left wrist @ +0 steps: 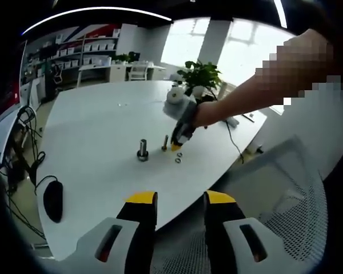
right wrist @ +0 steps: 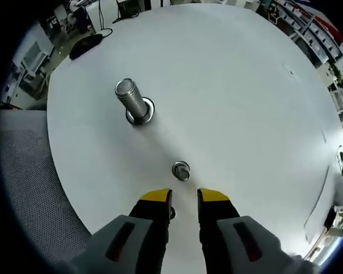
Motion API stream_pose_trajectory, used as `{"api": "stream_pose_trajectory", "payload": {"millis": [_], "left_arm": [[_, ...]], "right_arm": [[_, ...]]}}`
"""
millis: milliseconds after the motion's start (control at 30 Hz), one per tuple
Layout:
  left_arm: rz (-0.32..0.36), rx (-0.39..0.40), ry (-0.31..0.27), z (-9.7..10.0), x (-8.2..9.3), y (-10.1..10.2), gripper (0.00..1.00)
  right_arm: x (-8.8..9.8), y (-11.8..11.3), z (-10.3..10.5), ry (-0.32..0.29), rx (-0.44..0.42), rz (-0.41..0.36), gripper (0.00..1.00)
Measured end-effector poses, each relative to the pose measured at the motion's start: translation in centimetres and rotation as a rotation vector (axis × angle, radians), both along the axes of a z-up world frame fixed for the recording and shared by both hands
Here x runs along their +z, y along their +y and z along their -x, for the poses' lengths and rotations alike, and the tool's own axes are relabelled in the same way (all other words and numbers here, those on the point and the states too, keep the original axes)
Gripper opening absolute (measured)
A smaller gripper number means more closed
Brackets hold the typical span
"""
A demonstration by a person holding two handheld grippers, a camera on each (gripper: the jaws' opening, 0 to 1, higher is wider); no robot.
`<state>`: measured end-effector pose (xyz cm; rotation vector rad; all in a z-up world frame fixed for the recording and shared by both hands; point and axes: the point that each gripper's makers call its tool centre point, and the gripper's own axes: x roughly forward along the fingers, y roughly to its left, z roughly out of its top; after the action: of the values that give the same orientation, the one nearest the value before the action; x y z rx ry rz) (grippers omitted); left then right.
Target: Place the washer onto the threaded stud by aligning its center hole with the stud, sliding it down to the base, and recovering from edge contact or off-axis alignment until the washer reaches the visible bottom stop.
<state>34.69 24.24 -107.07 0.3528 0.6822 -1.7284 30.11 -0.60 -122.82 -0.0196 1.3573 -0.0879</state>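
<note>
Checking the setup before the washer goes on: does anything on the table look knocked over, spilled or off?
Nothing stands out. The threaded stud stands upright on the white table, and two washers lie flat near the right gripper.

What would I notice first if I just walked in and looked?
Probably the big shiny stud standing upright on the white table, with a smaller bolt nearer the right tongs, which are open just above the table. In the left gripper view, a person's arm reaches over the table, and a black mouse lies near the table's edge.
</note>
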Motion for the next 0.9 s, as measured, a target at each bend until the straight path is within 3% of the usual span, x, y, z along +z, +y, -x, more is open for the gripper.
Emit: {"api": "stream_pose_trajectory", "payload": {"millis": [567,900], "left_arm": [[0.006,-0.01,0.003,0.1,0.2,0.0,0.3],[0.005,-0.016,0.002,0.2,0.2,0.1,0.3]], "right_arm": [[0.2,2.5,2.1,-0.007,-0.037,-0.069,0.22],[-1.1,2.2,3.3,0.026,-0.02,-0.054,0.21]]}}
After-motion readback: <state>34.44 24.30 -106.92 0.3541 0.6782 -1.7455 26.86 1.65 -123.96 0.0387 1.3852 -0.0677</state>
